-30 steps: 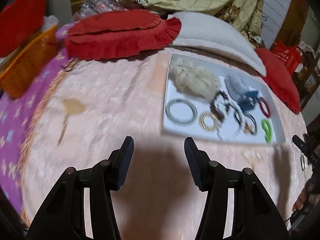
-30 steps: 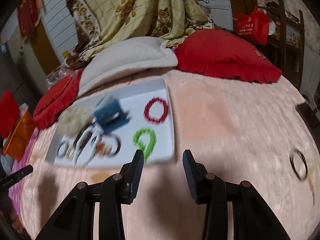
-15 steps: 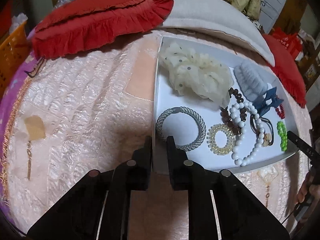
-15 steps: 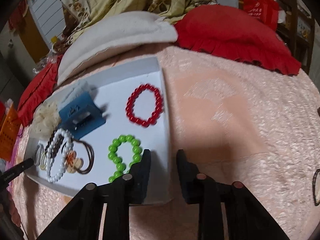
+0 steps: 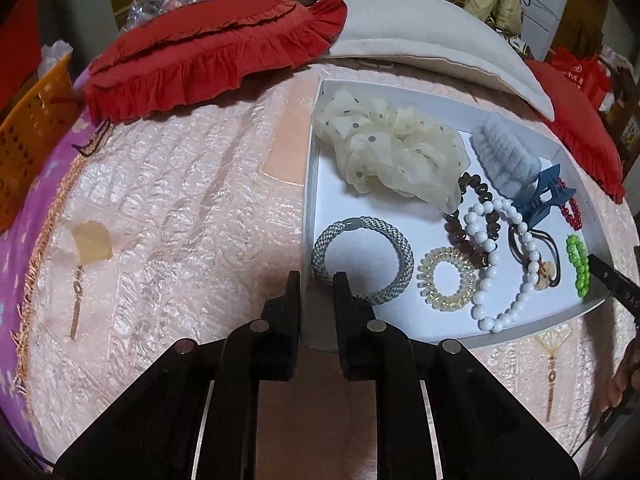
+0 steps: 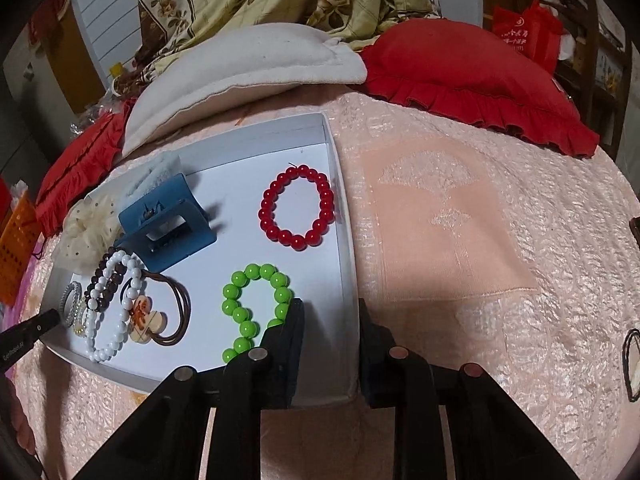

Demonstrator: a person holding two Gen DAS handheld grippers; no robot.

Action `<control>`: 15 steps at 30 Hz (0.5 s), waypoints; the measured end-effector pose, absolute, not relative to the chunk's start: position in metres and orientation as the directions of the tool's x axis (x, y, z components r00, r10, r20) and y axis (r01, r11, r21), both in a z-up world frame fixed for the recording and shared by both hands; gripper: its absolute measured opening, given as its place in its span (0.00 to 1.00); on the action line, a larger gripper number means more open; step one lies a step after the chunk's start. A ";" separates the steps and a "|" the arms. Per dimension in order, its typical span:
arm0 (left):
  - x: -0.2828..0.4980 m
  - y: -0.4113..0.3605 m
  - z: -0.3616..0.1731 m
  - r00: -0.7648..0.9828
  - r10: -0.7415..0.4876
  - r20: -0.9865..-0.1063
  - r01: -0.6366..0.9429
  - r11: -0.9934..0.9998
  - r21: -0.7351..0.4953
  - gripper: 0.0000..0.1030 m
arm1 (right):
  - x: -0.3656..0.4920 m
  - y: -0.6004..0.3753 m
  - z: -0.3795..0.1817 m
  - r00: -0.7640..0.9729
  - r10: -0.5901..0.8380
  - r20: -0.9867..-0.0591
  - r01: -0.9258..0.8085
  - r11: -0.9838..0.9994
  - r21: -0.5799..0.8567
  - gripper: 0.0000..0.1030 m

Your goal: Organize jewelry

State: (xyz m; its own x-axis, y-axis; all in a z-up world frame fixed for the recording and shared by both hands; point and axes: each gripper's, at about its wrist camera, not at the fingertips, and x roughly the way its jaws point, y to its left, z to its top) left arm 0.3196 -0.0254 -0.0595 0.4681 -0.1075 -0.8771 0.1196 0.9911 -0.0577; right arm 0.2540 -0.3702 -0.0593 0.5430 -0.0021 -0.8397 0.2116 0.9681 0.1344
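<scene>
A white tray lies on the pink bedspread, holding a cream scrunchie, a grey woven bangle, a coil hair tie, white beads, a blue claw clip, a red bead bracelet and a green bead bracelet. My left gripper is shut on the tray's near left corner wall. My right gripper is shut on the tray's near right wall, one finger inside by the green beads.
Red frilled cushions and a white pillow lie behind the tray. An orange basket stands at far left. A dark hair tie lies on the bedspread at right.
Both grippers moved in to the tray and closed from wide open onto its near corners, the left on the left wall, the right on the right wall.
</scene>
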 end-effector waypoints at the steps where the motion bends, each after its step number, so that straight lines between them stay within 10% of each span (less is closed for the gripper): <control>1: 0.319 -0.024 -0.058 0.466 -0.114 -0.877 0.116 0.991 -0.067 0.13 | 0.253 -0.372 -0.058 0.546 0.001 -0.838 0.214 0.967 0.141 0.22; 8: 0.282 -0.011 -0.015 0.584 -0.062 -0.810 0.081 0.997 -0.018 0.18 | 0.228 -0.374 -0.028 0.615 -0.017 -0.788 0.232 0.959 0.160 0.35; 15: 0.211 0.003 0.023 0.698 -0.010 -0.716 0.045 0.999 0.030 0.54 | 0.161 -0.343 -0.014 0.627 0.006 -0.779 0.171 0.974 0.146 0.38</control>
